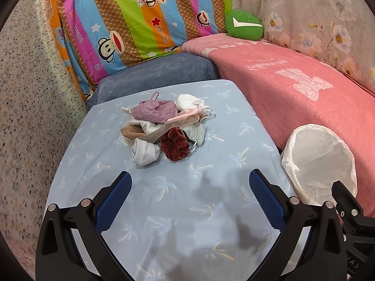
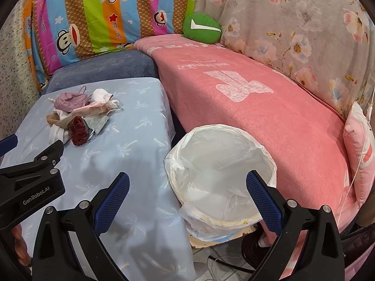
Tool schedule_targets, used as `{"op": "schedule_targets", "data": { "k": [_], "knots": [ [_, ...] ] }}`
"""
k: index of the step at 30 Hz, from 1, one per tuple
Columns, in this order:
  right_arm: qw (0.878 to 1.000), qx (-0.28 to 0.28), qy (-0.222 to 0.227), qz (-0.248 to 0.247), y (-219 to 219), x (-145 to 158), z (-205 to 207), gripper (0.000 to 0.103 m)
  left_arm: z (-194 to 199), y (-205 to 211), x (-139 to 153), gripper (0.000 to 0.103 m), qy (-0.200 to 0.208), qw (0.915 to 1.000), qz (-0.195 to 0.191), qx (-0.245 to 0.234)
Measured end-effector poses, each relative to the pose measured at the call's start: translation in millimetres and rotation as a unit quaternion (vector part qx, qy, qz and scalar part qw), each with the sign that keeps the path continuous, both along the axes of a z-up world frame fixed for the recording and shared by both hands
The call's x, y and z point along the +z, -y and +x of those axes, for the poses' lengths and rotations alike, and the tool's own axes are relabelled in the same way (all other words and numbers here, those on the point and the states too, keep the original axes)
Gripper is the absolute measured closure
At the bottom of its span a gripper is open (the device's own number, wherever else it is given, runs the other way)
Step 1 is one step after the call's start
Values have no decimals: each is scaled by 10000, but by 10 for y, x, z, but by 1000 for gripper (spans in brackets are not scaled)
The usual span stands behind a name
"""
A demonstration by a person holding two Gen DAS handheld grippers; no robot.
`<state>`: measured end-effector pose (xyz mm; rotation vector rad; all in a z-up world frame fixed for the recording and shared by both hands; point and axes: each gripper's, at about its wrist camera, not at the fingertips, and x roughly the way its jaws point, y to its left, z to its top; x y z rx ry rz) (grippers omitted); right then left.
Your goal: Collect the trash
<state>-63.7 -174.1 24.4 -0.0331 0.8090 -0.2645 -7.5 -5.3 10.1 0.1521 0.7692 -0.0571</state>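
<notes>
Trash pile: a heap of crumpled scraps (image 1: 161, 126), mauve, white and tan, with a dark red velvet scrunchie (image 1: 174, 147) at its near edge, sits in the middle of the pale blue palm-print tabletop (image 1: 164, 210).
Bin: the round bin lined with a white plastic bag (image 2: 220, 171) stands just beside the tabletop, against the pink blanket (image 2: 269, 117); it looks empty.
Left tool (image 1: 189, 185): jaws apart, holding nothing, short of the pile.
Right tool (image 2: 187, 185): jaws apart, holding nothing, over the bin's near rim.
Progress: apparently nothing collected yet; the whole heap is left to move.
</notes>
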Motion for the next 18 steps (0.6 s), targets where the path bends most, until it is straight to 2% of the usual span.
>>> {"op": "schedule_targets", "data": {
  "k": [18],
  "knots": [
    [10000, 10, -5, -19, -24, -11, -4, 6, 2, -8, -1, 7, -1, 10000, -3, -4]
  ]
}}
